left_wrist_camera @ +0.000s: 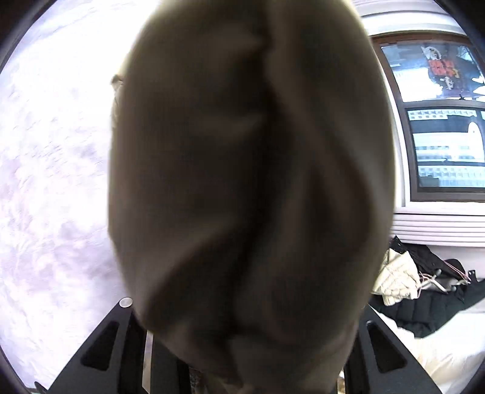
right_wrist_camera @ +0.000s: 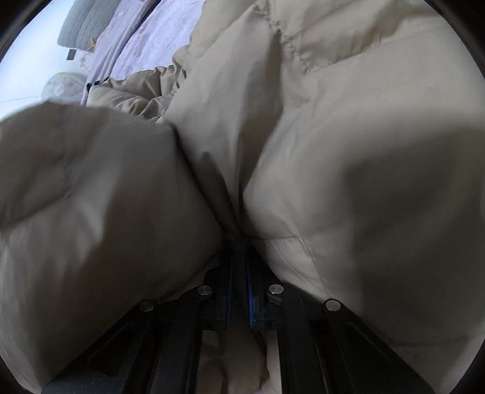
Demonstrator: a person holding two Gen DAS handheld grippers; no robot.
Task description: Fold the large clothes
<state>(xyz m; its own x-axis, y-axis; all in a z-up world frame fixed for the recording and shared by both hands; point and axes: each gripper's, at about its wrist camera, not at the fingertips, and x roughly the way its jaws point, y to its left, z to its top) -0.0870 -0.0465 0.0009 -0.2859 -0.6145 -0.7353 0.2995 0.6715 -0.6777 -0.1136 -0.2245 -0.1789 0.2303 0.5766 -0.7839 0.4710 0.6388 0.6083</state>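
Bedroom: pale lilac bedspread. Beige quilted puffer coat lies heaped on it. Right gripper pinches a coat fold; left gripper clamps hanging coat fabric. Likely light, soft, slippery: grip at stitched seams.

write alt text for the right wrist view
The right claw is shut on a pinch of a puffy beige jacket that bulges on both sides and fills most of the frame. Top left, a lilac bedspread and a grey pillow show behind it.
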